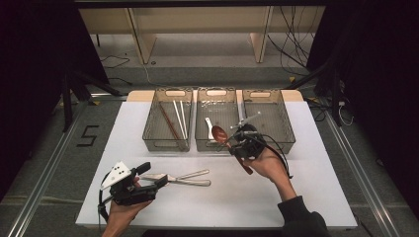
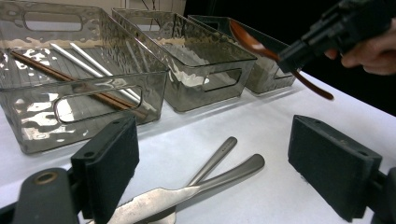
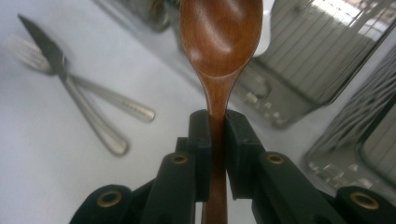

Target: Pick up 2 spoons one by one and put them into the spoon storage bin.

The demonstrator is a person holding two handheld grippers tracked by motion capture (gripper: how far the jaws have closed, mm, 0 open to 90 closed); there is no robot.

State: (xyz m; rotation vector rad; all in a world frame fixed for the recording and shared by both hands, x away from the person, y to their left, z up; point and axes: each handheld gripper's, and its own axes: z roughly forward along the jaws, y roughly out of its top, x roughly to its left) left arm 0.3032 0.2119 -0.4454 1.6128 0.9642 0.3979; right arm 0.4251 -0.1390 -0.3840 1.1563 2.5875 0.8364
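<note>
White table (image 1: 276,197); nearest, the left gripper (image 1: 148,181) rests wide open over a knife (image 2: 187,193) and fork (image 1: 195,174) — beyond, the right gripper (image 1: 236,141) clamps a wooden spoon (image 3: 220,37) near the middle bin (image 1: 216,94); sorting continues — next, probably lowering it in beside the white spoon (image 1: 209,127).

Reddish-brown wooden spoon (image 3: 219,42); silver knife (image 2: 187,193) and fork (image 1: 190,174); smoky-grey ribbed bins (image 1: 167,121); white tabletop (image 1: 222,197); black grippers (image 1: 148,180).
</note>
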